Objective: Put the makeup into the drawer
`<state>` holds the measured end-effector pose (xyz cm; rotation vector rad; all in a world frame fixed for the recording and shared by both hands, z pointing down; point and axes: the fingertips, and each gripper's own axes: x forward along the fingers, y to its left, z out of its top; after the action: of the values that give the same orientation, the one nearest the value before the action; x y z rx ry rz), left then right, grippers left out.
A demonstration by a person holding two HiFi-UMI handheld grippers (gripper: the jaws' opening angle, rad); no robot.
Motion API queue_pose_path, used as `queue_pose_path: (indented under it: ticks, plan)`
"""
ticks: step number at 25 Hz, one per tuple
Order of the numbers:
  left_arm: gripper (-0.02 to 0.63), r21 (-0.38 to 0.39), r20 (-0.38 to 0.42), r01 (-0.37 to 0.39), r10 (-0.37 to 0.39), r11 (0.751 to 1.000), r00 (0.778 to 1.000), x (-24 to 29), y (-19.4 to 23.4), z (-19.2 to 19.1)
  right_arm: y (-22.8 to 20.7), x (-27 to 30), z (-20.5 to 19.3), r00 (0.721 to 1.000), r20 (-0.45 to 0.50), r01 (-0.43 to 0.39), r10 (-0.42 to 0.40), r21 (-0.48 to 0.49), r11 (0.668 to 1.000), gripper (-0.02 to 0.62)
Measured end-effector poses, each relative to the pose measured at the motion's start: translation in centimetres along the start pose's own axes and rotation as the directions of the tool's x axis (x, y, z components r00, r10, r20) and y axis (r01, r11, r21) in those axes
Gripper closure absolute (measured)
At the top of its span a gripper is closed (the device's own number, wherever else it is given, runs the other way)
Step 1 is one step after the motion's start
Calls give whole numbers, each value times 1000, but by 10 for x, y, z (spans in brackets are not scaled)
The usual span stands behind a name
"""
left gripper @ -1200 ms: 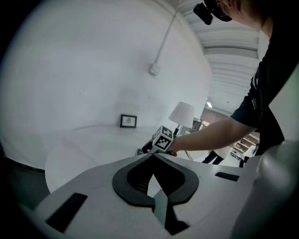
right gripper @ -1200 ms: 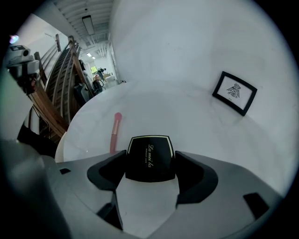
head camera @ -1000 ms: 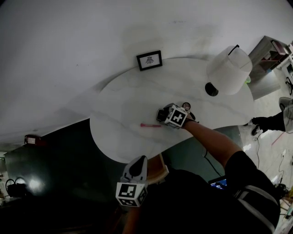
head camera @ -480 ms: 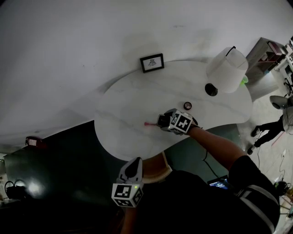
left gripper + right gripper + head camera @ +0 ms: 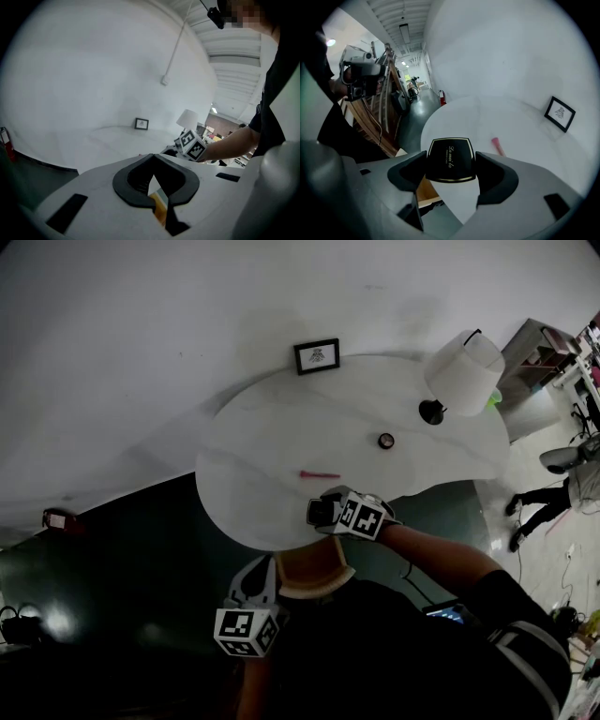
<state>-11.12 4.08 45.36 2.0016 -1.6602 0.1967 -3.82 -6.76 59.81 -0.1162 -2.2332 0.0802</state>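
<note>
White table (image 5: 253, 456) edge under right gripper (image 5: 323, 512), pinching black compact (image 5: 451, 159) just beside open wooden drawer (image 5: 314, 577). Left gripper (image 5: 152, 187) pressed together, empty. If released early, could strike drawer rim and miss.

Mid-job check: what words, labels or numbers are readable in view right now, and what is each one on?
"La moi la": gold script on the lid of the black compact, held between the fingers of the right gripper.
Smaller gold line beneath it on the same lid: too small to read.
Framed picture: its print is too small to read.
</note>
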Motion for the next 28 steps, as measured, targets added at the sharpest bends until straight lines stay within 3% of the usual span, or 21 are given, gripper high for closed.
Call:
queue_pose_path:
  ticks: [10,18,28]
  plan:
    - [595,-5,-27,25,-25,1000,999,-16,21,-24,101,19,12,997,31,-69,71,-56,996,318]
    - [595,-14,-74,54,-55,998,996,-22,32,-48,156,52,-4,993,-43,-117,112,-145,982,318]
    - [595,-9,-143,91,-91,996,986,-28,54,-82,177,123,-42,984,-133,-146,122,-186,972,318]
